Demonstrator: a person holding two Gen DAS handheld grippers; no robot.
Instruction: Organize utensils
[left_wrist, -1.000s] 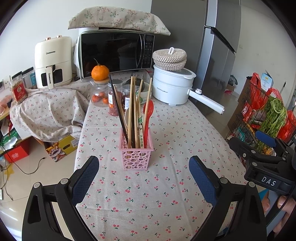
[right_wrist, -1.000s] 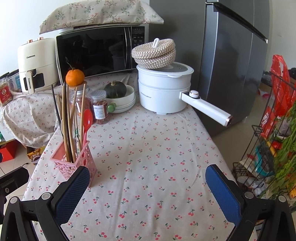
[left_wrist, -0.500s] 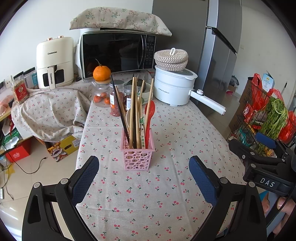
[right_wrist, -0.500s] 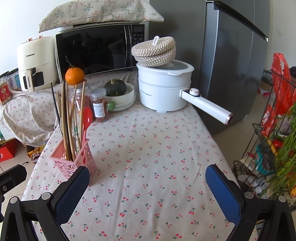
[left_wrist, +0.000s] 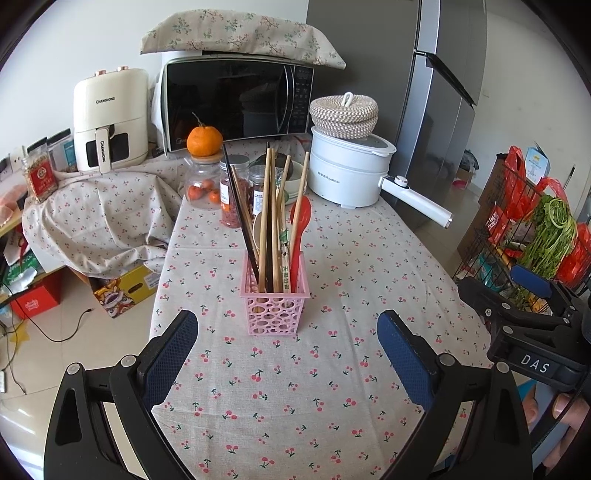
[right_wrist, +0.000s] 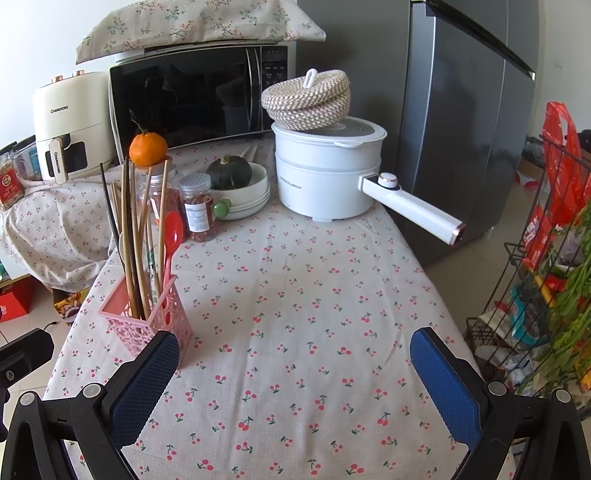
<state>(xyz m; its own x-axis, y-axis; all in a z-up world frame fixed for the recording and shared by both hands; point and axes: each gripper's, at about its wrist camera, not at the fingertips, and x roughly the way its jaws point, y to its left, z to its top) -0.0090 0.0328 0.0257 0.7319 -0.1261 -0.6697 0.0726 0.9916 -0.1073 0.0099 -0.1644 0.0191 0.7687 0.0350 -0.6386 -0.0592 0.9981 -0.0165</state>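
Perforated pink plastic basket (left_wrist: 274, 309), wooden chopsticks (left_wrist: 264, 229), matt cloth (left_wrist: 295, 387)

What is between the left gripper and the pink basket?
Nothing, only bare cherry tablecloth lies between the left gripper and the pink basket, in the left wrist view.

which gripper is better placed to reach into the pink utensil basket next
Left, probably. The left hand-held gripper is open and faces the pink utensil basket squarely; the right hand-held gripper, also open, has it off to one side.
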